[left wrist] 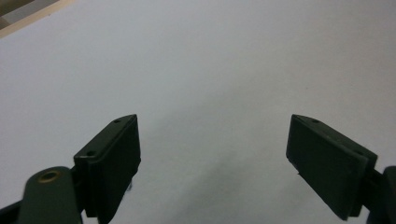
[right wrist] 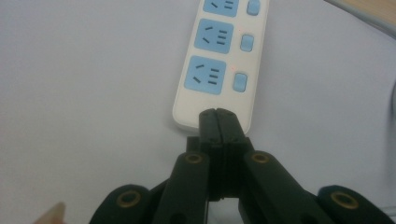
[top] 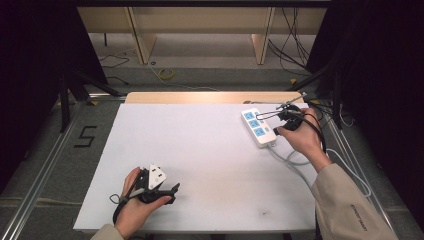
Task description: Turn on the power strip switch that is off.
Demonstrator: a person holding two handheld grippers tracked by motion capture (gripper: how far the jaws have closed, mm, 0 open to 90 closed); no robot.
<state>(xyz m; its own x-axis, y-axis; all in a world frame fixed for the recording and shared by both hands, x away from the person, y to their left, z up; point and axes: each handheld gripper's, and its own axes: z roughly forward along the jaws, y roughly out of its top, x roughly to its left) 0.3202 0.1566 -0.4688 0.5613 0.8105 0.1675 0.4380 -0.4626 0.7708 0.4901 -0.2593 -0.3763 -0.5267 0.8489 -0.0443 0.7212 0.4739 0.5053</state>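
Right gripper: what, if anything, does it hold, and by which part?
Nothing: the right gripper is shut with nothing between its jaws, over the near end of the power strip.

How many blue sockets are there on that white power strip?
3. They sit in a row along the power strip: one at the far end, one in the middle, and one nearest the cable end, close to the right hand-held gripper.
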